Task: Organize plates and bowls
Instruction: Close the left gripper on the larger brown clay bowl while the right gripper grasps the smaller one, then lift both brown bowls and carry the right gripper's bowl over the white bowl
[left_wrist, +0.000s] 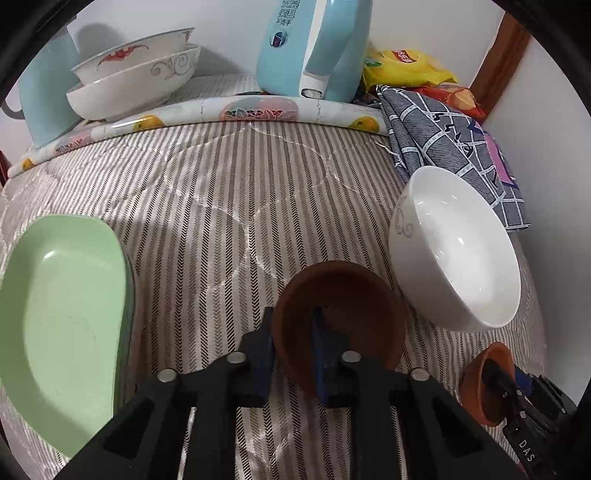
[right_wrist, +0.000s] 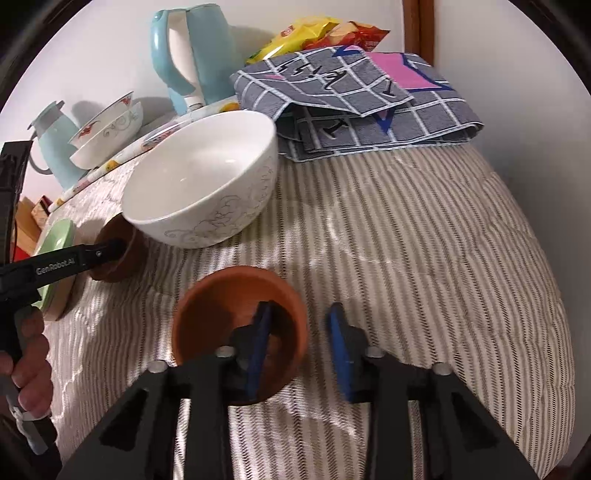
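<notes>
Left gripper fingers pinch the near wall of a brown bowl, one finger inside, one outside. Right gripper fingers stand spread around the rim of a second brown bowl; left finger inside, right finger clear of the wall, so probably not gripping. White bowl sits between and behind both on the striped bed cover. Green plate lies at far left. Two patterned bowls are stacked at the back, near a blue kettle.
</notes>
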